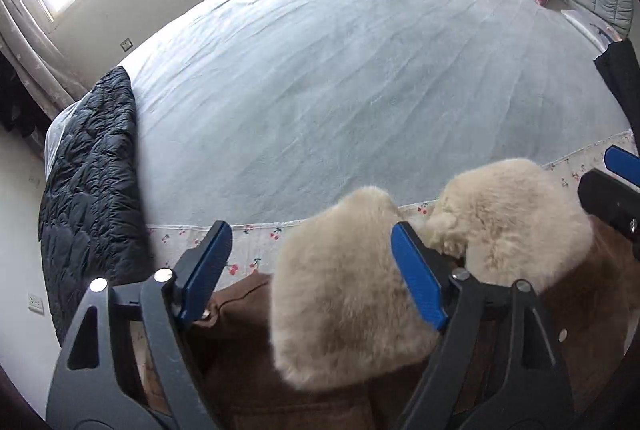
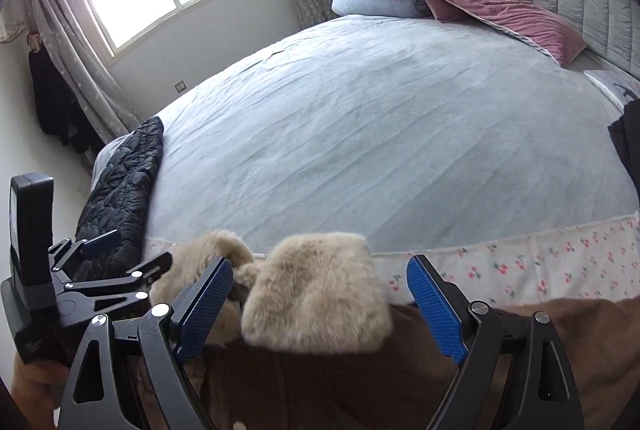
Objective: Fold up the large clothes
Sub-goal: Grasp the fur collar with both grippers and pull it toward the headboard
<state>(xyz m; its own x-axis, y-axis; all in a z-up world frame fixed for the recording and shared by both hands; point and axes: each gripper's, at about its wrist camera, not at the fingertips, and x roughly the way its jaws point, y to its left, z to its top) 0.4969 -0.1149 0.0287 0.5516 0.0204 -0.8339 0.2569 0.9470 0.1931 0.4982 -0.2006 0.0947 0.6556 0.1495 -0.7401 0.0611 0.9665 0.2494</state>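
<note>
Daylight from the window falls across a wide bed (image 2: 360, 133) in pale blue-grey, with pillows stacked at its head around twelve o'clock and a dark quilted jacket (image 1: 92, 189) draped over the edge at nine.

At six o'clock, on the near edge of the bed, lies the brown coat (image 2: 320, 374), its cream fur collar (image 1: 352, 302) turned toward the middle of the mattress; the body of it trails back under both tools and out of sight, so I cannot tell which way its long axis runs.

Both tools hang just over that collar end. The left gripper (image 1: 312, 270) has its fingers spread wide astride the left collar lobe, pressing nothing. The right gripper (image 2: 320, 294) is equally wide over the right lobe (image 2: 316, 290). Each hand is nearest its own side, so the shoulders look like the next hold.
</note>
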